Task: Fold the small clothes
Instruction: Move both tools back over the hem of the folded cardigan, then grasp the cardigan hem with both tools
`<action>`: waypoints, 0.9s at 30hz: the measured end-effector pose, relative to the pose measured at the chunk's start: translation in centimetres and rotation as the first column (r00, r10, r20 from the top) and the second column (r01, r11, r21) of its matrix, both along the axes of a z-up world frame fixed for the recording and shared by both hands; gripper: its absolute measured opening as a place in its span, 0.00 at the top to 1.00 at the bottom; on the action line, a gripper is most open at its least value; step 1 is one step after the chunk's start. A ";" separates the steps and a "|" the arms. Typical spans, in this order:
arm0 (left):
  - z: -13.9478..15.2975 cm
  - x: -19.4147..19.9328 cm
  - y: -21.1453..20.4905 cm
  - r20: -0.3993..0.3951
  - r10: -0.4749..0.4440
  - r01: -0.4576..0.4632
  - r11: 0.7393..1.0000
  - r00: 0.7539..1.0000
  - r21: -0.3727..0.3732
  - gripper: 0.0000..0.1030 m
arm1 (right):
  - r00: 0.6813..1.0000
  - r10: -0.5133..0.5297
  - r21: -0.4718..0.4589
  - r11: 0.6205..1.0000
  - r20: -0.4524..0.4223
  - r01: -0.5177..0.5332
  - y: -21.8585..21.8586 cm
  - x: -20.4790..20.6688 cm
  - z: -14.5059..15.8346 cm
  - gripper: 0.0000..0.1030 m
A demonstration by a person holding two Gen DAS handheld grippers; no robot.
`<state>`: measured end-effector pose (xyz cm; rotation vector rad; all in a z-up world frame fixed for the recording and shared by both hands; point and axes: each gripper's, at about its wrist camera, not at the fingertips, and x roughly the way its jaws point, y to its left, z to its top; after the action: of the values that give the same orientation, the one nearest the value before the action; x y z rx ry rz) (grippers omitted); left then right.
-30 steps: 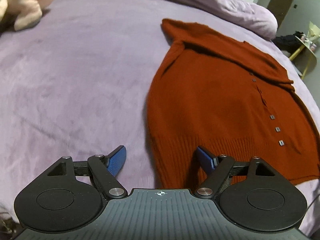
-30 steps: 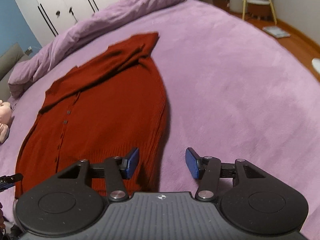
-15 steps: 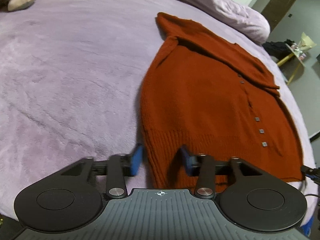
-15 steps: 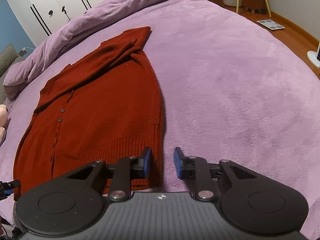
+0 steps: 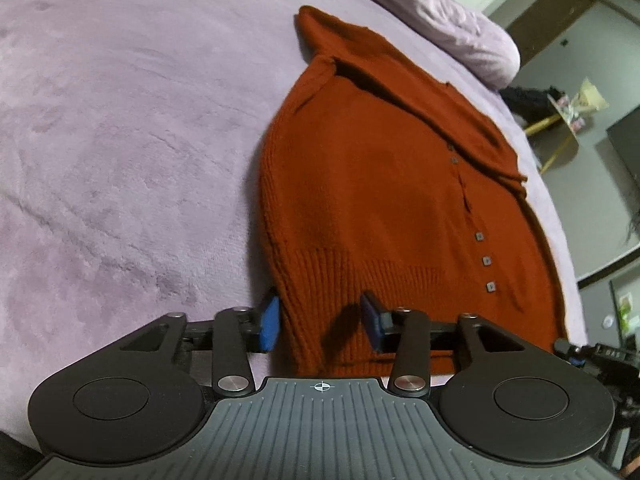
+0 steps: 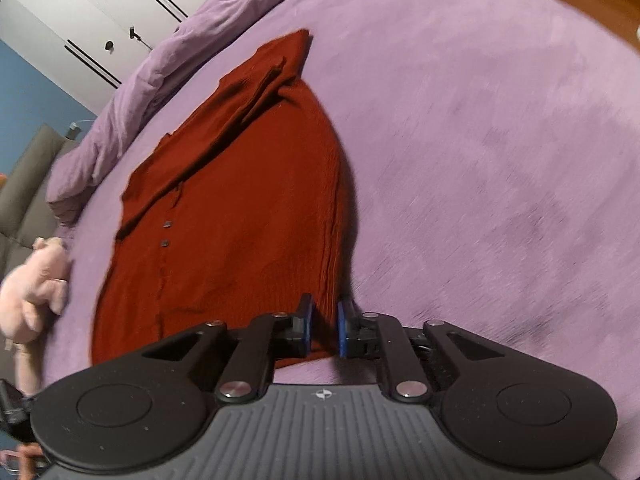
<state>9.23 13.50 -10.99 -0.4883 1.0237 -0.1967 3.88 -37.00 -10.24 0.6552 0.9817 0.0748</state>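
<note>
On the purple bed blanket (image 5: pixel 120 140): rust-red knit cardigan (image 5: pixel 380 200), laid flat, buttons up.
Left gripper (image 5: pixel 320 322) opening around hem corner; right gripper (image 6: pixel 324 326) closing, pinching opposite hem corner. No legible writing.

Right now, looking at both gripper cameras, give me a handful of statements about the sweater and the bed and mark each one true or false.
1. The rust-red sweater lies spread on a purple bedspread. True.
2. The left gripper straddles the collar end of the sweater. False: it straddles a corner of the ribbed hem.
3. The right gripper has the sweater's hem edge between its fingers. True.
4. The sweater has no buttons. False: small square buttons run up its front.
5. A pink plush toy lies on top of the sweater. False: it lies beside the sweater on the bedspread.
</note>
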 end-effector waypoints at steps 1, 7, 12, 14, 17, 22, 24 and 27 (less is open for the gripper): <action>0.0 0.2 -0.1 -0.007 -0.007 0.007 1.000 1.000 0.031 0.75 | 1.000 0.008 -0.007 1.000 0.002 -0.008 0.2 0.1 -0.1 0.88; 0.4 0.5 1.0 0.014 -0.004 0.004 1.000 1.000 -0.026 0.92 | 1.000 0.023 -0.015 1.000 0.012 -0.023 0.8 0.9 0.1 0.94; 3.2 1.7 1.3 0.140 0.042 -0.021 0.988 0.989 -0.152 0.92 | 0.996 -0.020 0.140 0.990 0.090 0.007 -0.3 2.3 1.4 0.95; 4.5 3.1 1.4 0.194 0.077 -0.047 0.987 0.978 -0.154 0.93 | 0.990 -0.042 0.165 0.986 0.135 0.019 -0.6 3.5 2.3 0.95; 5.6 5.8 0.7 0.254 0.096 -0.079 0.994 0.962 -0.075 0.93 | 0.977 -0.069 0.131 0.990 0.203 0.042 -0.3 5.9 3.8 0.95; 4.6 9.8 -1.1 0.275 0.079 -0.103 0.992 0.958 0.076 0.93 | 0.966 -0.064 -0.045 0.996 0.250 0.078 1.8 10.3 3.8 0.95; 4.1 10.8 -1.3 0.274 0.074 -0.108 0.988 0.959 0.112 0.92 | 0.968 -0.058 -0.103 0.991 0.246 0.086 2.5 11.8 3.2 0.95; 3.6 11.6 -1.4 0.264 0.087 -0.124 0.984 0.961 0.128 0.92 | 0.972 -0.048 -0.177 0.980 0.232 0.090 3.1 13.8 2.4 0.95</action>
<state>20.85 12.07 -7.38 -0.3741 0.7487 -0.0871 17.65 -33.93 -7.82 0.4954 0.7346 -0.0045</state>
